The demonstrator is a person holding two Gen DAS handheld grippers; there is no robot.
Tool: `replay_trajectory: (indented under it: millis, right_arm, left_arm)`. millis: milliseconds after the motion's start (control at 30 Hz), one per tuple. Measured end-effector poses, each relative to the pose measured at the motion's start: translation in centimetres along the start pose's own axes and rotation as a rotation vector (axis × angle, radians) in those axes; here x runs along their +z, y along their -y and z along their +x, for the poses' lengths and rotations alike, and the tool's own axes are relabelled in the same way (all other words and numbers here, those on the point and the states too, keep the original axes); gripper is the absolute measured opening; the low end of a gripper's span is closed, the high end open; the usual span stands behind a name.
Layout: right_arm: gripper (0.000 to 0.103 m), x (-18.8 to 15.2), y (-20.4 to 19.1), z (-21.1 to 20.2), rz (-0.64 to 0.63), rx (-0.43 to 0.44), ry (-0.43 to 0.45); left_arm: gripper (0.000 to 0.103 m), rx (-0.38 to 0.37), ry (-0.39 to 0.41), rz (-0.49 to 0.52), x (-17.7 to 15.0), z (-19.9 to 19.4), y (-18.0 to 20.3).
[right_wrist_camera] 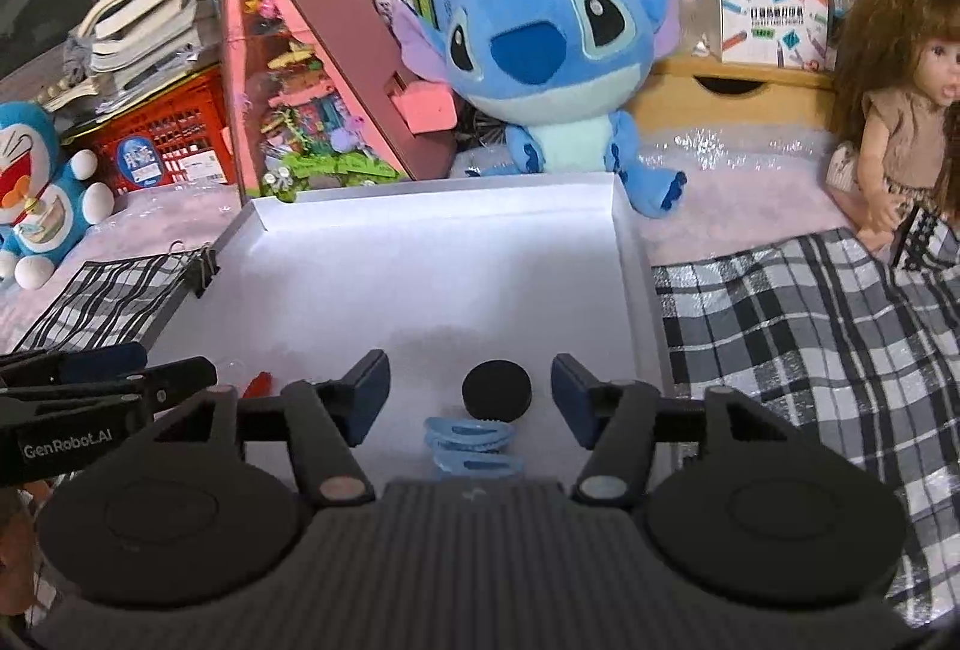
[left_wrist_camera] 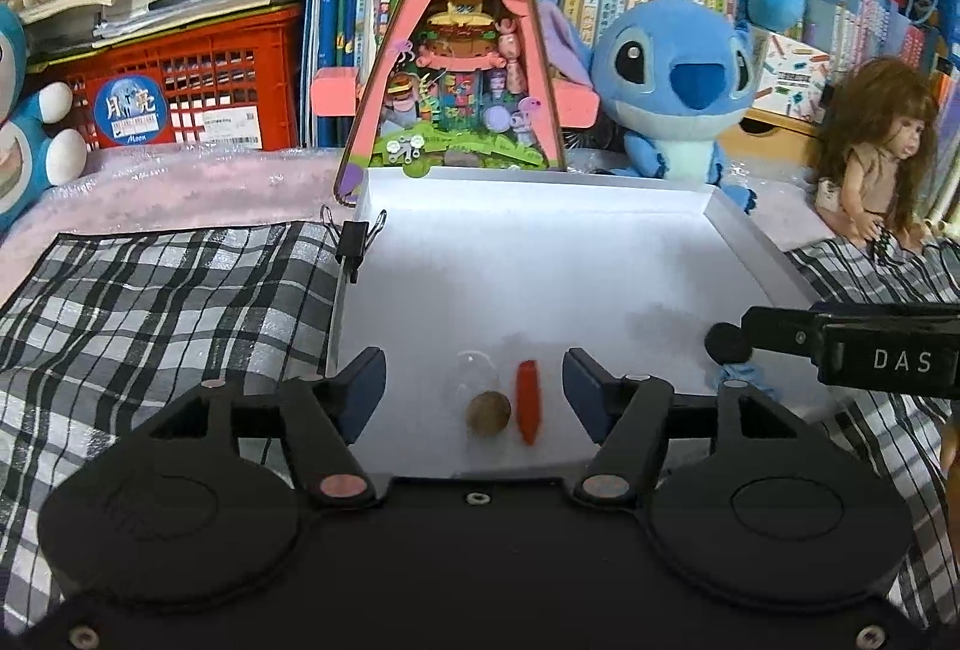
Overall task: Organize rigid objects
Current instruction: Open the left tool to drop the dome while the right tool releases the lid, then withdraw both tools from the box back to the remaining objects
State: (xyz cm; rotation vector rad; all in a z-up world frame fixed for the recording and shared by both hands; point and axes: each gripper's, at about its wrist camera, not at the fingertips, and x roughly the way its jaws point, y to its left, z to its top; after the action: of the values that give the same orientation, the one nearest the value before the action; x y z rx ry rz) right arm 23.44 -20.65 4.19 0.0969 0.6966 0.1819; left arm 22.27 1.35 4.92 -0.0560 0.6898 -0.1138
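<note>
Checked cloth surrounds the white tray [left_wrist_camera: 540, 254], where the left gripper [left_wrist_camera: 474, 380] hangs spread above a small corked glass bottle [left_wrist_camera: 487, 407] and orange piece [left_wrist_camera: 528, 401] at lower centre. Likewise spread, the right gripper [right_wrist_camera: 471, 389] brackets a black cap [right_wrist_camera: 497, 390] beside blue clips [right_wrist_camera: 471, 440], untouched; both look just released, so retreating to fetch more comes next.

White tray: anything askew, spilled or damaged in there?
Nothing stands out. The tray sits flat with a binder clip on its left rim. Small bottle and red piece lie between the open left gripper jaws; black cap and blue clips lie by the open right gripper.
</note>
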Motion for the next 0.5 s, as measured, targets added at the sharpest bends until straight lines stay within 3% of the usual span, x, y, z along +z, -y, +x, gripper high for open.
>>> replay_trajectory:
  millis: [500]
  right_arm:
    - [0.084, -2.8, -0.7, -4.4, -0.086, 0.027, 0.071]
  left_arm:
    - [0.076, -0.064, 0.037, 0.052, -3.1, -5.1, 0.6]
